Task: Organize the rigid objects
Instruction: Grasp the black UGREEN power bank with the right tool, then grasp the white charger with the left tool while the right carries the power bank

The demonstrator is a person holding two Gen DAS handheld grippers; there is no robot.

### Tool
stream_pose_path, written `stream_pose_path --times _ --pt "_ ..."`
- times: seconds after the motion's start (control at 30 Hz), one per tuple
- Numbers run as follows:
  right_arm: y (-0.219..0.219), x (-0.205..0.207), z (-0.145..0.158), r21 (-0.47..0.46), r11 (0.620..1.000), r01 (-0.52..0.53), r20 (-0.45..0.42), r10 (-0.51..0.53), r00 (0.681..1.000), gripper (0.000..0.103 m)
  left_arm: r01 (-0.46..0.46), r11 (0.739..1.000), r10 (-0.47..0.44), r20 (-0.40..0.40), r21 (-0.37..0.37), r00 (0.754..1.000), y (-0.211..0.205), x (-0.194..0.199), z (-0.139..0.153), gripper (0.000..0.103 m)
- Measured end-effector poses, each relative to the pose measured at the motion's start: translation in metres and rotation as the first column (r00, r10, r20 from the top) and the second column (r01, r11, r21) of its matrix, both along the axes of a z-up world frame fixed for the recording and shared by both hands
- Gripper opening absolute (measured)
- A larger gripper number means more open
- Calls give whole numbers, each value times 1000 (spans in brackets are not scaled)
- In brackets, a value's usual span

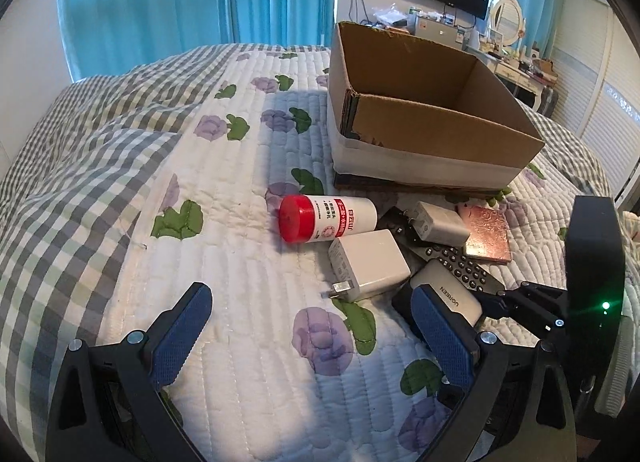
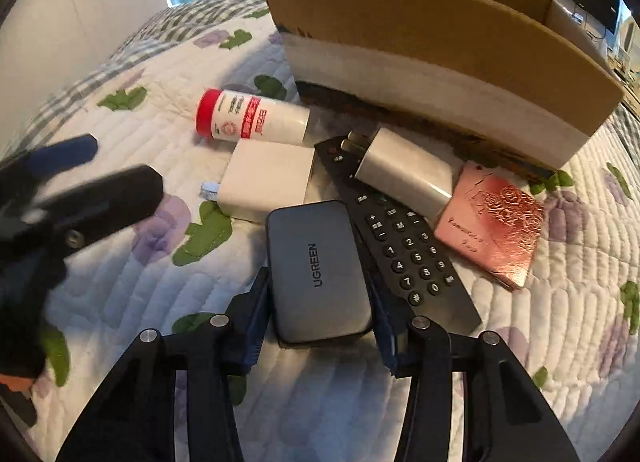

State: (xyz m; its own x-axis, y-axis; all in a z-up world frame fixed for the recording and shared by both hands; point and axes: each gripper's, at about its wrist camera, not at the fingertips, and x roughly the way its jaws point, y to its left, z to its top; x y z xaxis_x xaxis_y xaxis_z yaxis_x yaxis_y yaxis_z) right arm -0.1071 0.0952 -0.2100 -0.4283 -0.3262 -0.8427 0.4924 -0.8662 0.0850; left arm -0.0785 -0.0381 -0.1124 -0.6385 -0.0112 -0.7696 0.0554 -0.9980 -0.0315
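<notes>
My right gripper [image 2: 320, 302] is shut on a grey UGREEN box [image 2: 320, 266], low over the quilt; the box also shows in the left wrist view [image 1: 452, 294]. My left gripper [image 1: 312, 326] is open and empty above the quilt, left of the pile. In front lie a white bottle with a red cap [image 1: 324, 222] [image 2: 252, 120], a large white charger [image 1: 368, 264] [image 2: 266, 178], a smaller charger [image 1: 440, 222] [image 2: 404, 170] on a black remote [image 2: 404, 250] [image 1: 460, 266], and a pink embossed card case [image 2: 492, 222] [image 1: 486, 232].
An open cardboard box [image 1: 424, 118] [image 2: 432, 50] stands on the floral quilt [image 1: 240, 222] just behind the pile; it looks empty inside. A checked blanket [image 1: 80, 166] covers the bed's left. A dresser with clutter [image 1: 520, 58] stands far right.
</notes>
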Motion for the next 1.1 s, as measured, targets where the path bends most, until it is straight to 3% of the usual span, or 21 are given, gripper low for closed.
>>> stream_pose_path --times 0.23,0.33,0.43,0.67,0.8,0.9,0.97,1.0,1.03,1.1 --pt "30 20 43 -97 994 58 -108 -69 992 42 -55 998 55 16 -14 998 -1 -5 3 102" --pt "46 16 67 -99 988 117 -192 -135 972 42 -78 994 81 38 -72 996 10 -12 4 102" --pt "64 3 85 -130 978 161 -228 -188 955 42 -63 995 67 50 -79 996 26 -23 3 102" --pt "90 -27 74 -172 944 283 -188 -313 931 42 -49 993 61 115 -104 991 47 -52 -21 101" --pt "97 -29 64 -169 934 314 -158 -340 927 42 -24 993 45 186 -116 981 52 -63 -41 98" --pt "95 -31 61 -172 936 308 -148 -334 931 42 15 993 7 189 -114 982 62 -71 -45 96" --pt "94 -30 58 -166 938 304 -146 -328 933 42 30 989 -1 197 -144 980 67 -76 -51 93" --pt "93 -30 56 -163 939 302 -142 -325 935 42 38 989 -8 198 -146 980 68 -77 -54 87" --pt "93 -29 55 -162 940 301 -139 -324 936 42 44 988 -14 197 -147 980 69 -78 -55 72" --pt "93 -28 55 -159 940 302 -140 -324 936 42 40 984 -4 201 -173 980 68 -78 -57 58"
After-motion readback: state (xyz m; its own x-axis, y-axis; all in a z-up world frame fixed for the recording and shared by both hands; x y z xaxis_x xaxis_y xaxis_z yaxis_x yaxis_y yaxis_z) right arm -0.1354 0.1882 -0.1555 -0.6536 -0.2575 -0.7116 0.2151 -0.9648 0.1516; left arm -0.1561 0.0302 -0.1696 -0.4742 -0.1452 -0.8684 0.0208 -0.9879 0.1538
